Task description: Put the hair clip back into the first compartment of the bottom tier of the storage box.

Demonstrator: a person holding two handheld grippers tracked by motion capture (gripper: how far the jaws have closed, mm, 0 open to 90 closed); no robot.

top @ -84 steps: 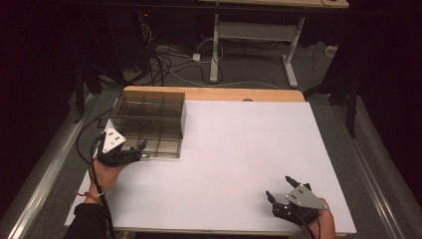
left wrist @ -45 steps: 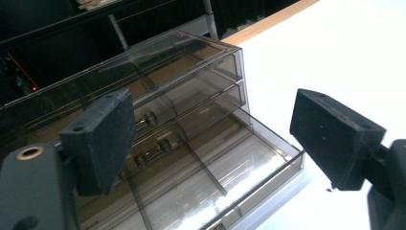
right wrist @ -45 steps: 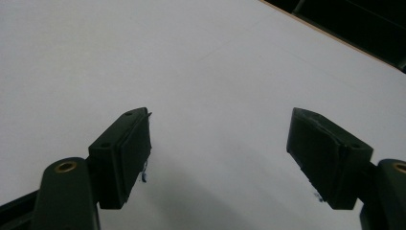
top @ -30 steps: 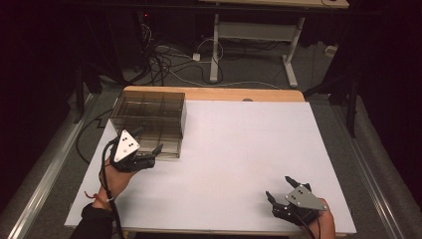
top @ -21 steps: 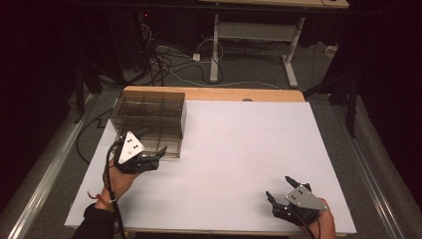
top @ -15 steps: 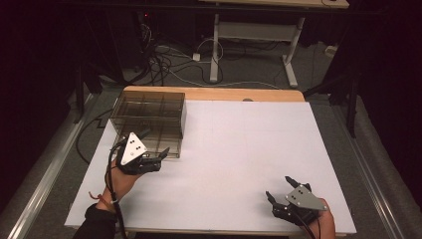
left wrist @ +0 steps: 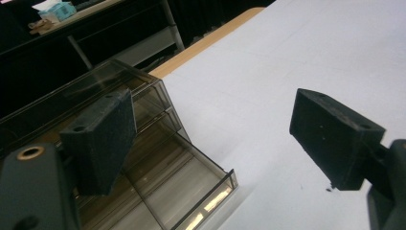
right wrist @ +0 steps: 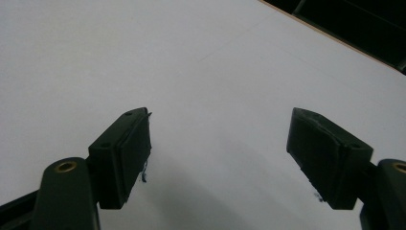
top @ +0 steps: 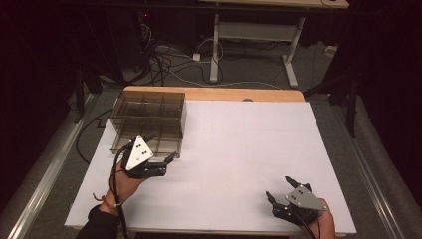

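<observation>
your left claw (top: 158, 162) has slid back and right off the box (top: 148, 120), jaws wide, empty; your right claw (top: 284, 191) rests gaping, empty, suggesting a drawer just pulled.

Black hand-held gripper (top: 158, 155) w/ grey triangular plate (top: 138, 152), black cable (top: 116, 185).

The left tongs (top: 160, 155) are held in the left hand (top: 127, 179), forearm coming in from the bottom edge, jaws spread wide with nothing between them and pointing up and to the right. The right tongs (top: 278, 190) sit low at the near right in the right hand (top: 323, 221), jaws also wide apart and empty.
</observation>
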